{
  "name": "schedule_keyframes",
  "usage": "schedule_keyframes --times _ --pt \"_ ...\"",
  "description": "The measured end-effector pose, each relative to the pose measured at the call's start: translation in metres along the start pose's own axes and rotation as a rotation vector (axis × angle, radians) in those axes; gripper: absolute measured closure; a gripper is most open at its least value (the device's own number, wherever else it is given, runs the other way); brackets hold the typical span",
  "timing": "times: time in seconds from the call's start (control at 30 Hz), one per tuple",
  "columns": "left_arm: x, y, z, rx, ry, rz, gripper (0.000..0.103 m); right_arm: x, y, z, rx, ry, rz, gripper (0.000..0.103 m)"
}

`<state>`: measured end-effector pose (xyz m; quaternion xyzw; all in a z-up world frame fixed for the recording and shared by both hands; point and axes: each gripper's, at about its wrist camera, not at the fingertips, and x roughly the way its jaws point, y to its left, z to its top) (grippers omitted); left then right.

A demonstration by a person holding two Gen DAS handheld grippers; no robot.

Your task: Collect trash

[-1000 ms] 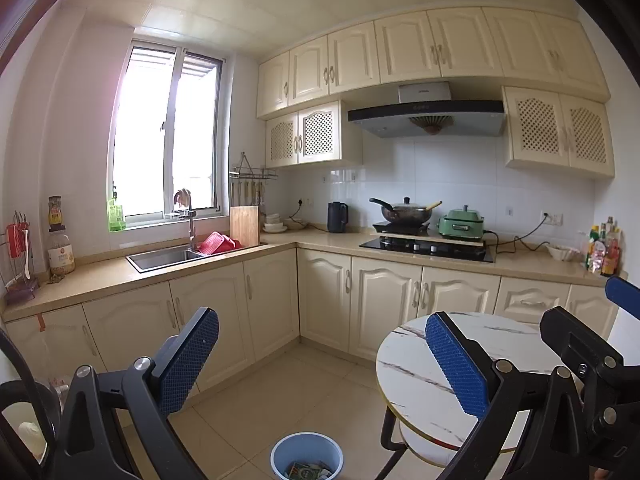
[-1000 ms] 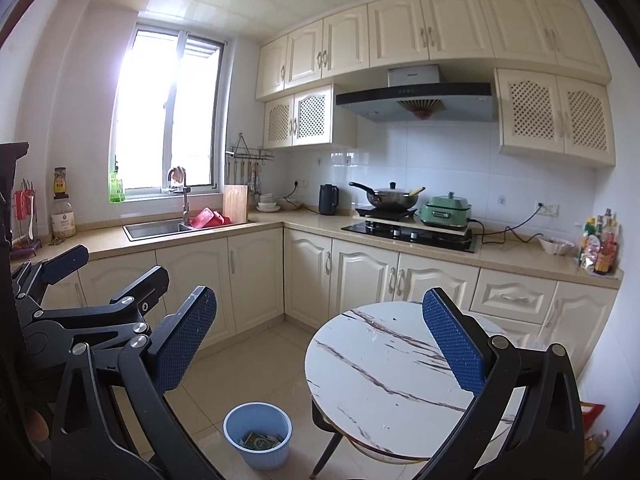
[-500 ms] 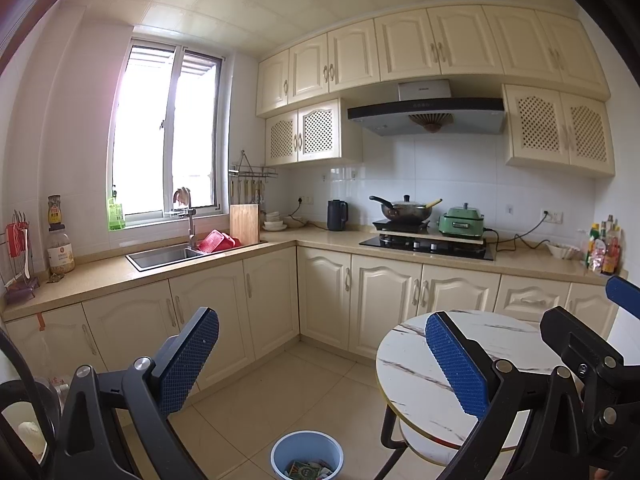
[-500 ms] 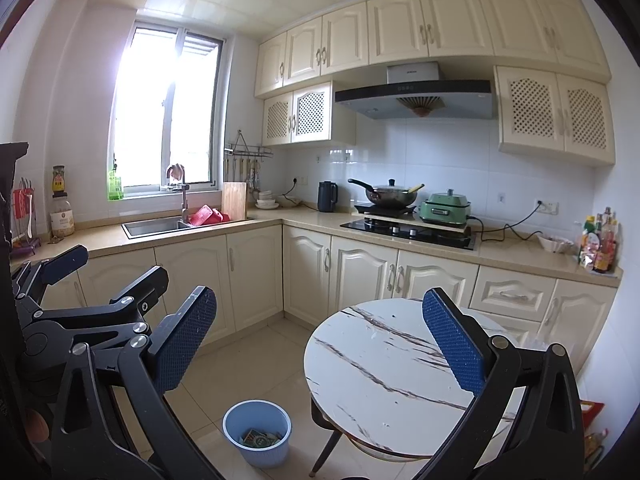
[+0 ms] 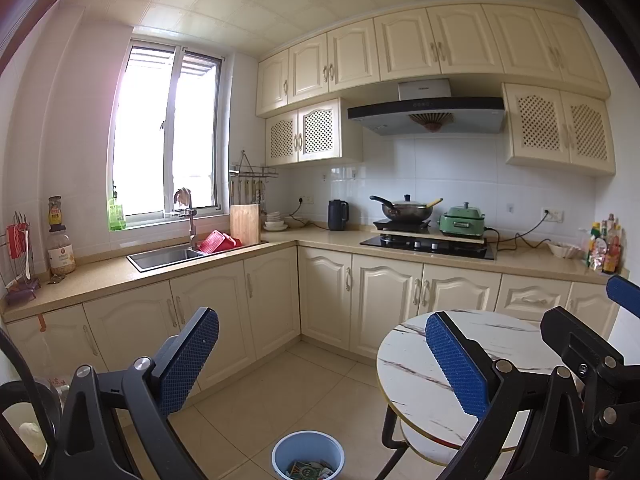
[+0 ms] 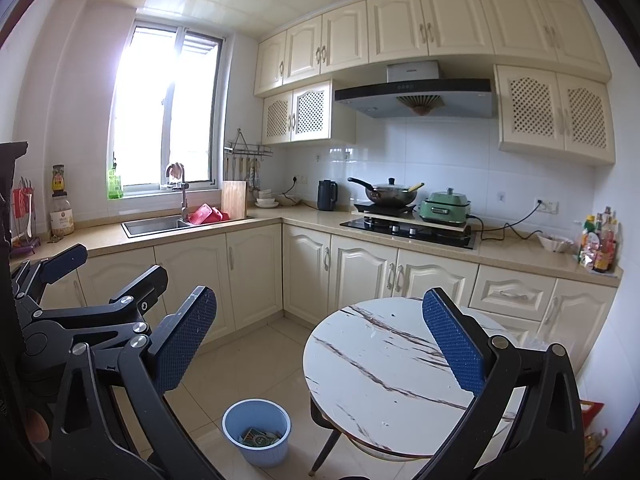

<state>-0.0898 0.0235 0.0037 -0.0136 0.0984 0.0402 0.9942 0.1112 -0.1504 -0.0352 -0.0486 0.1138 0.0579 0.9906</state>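
Nothing changed since second ago: we hold left claw point(image 5: 320, 360) and right claw point(image 6: 320, 344) apart, empty. Bin point(image 6: 257, 432), lower centre, holds trash; surface point(image 6: 384, 372) bare. Collecting looks done.

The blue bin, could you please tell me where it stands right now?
In both views the blue bin stands on the tiled floor, just left of the round table, with trash inside.

Place: home kitchen
Shown by: sink point(image 5: 166, 257) ahead-left, hob point(image 5: 428, 245) and hood point(image 5: 426, 114) ahead, cupboards point(image 5: 404, 44) above
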Motion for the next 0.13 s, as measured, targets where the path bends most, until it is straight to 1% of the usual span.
schedule_keyframes --times 0.13 --pt "0.0035 0.0011 0.0031 0.002 0.001 0.001 0.001 0.0006 -0.0004 -0.0002 0.001 0.002 0.000 0.000"
